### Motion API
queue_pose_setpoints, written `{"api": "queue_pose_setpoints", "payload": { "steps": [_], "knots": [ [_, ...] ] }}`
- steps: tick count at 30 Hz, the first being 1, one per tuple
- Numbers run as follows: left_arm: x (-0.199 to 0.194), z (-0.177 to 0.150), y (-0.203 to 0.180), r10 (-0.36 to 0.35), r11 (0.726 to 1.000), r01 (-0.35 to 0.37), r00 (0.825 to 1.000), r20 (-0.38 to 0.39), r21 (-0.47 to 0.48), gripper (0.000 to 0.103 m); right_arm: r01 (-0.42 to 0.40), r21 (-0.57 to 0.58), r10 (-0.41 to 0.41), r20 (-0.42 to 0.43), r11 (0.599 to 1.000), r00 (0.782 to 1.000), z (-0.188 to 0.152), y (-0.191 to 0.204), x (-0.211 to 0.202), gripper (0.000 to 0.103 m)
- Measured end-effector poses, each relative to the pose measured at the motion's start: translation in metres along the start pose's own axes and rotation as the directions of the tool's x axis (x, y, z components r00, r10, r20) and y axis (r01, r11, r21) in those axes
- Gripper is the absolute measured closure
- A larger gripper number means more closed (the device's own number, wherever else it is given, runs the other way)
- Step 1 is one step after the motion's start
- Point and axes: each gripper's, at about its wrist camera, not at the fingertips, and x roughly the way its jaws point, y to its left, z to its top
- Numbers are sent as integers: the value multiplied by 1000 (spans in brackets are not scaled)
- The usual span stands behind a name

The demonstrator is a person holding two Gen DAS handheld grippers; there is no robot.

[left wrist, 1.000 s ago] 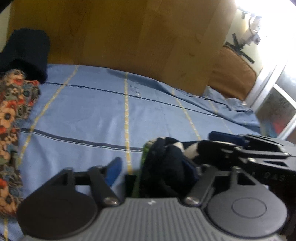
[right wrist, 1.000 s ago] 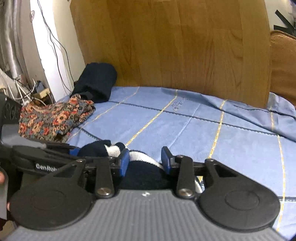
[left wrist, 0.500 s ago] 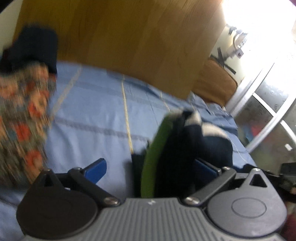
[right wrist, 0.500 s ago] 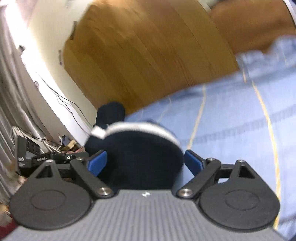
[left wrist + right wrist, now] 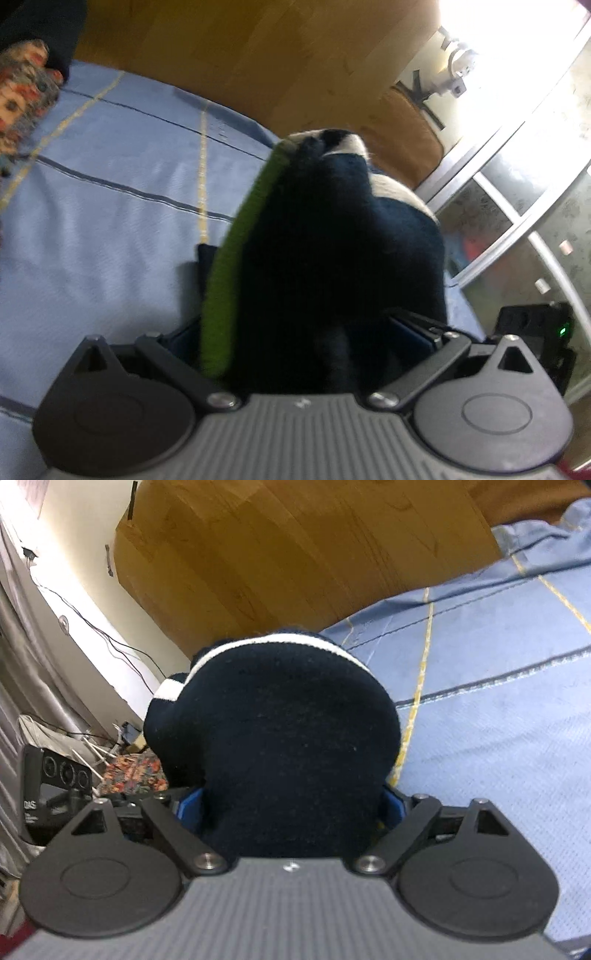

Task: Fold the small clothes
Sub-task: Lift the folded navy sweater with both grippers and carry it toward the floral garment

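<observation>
A navy knit garment with white stripes and a green edge is bunched up over the blue striped bedsheet. In the left wrist view it fills the gap of my left gripper, whose jaws stand wide apart. In the right wrist view the same navy garment bulges up between the spread jaws of my right gripper. A blue pad shows beside the cloth. Neither pair of pads visibly pinches the cloth. The fingertips are mostly hidden by the fabric.
A wooden headboard stands behind the bed. A floral cloth and a dark folded garment lie at the bed's left end. A brown cushion and a glass door are on the right. Cables and clutter sit by the wall.
Both pairs of jaws have spread from a narrow grip to wide apart. Both views have swung and rolled, and the navy garment now bulges higher and nearer, filling each gap.
</observation>
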Motion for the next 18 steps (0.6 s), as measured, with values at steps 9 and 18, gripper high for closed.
{"api": "queue_pose_setpoints", "payload": {
  "steps": [9,18],
  "knots": [
    [-22,14,-5,-70,997,72,993,99,-19,35,-18,18,18,6,1000,1000,16,19,-8,48],
    [-150,77,-15,33,995,-65,923,383,72,35,-221,-104,228,58,970,972,89,118,28,48]
  ]
}}
